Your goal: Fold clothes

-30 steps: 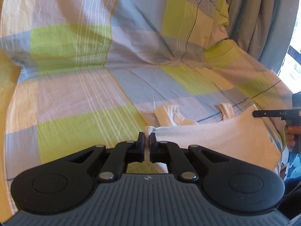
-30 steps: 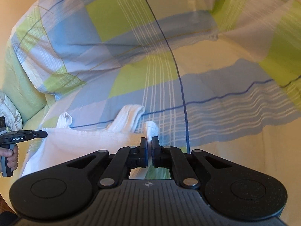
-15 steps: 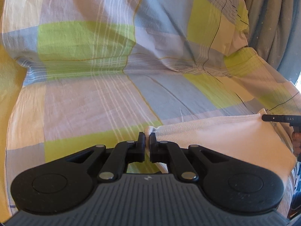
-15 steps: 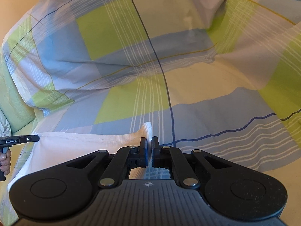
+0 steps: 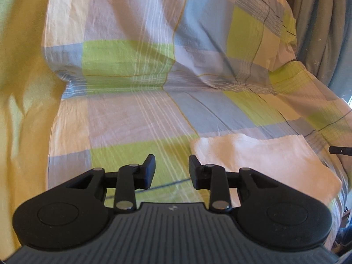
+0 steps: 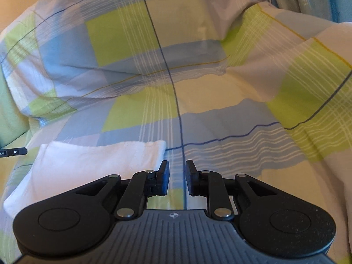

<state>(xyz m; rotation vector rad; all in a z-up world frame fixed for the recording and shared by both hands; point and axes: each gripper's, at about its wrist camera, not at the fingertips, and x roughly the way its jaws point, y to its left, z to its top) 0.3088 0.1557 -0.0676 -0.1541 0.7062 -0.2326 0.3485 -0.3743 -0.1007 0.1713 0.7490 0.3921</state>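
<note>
A white garment lies folded flat on the checked bedsheet. In the left wrist view it is to the right of my left gripper, which is open and empty just off its left edge. In the right wrist view the garment lies to the left of my right gripper, which is open and empty just off its right edge. The other gripper's fingertip shows at the far edge of each view, on the right and on the left.
Checked pillows rise behind the sheet. Grey-green curtains hang at the far right. A yellow-green cover lies on the left side of the bed.
Both grippers carried the garment's edge forward over its straps, then opened and let it go. The garment now lies folded flat and both grippers have drawn slightly off its corners.
</note>
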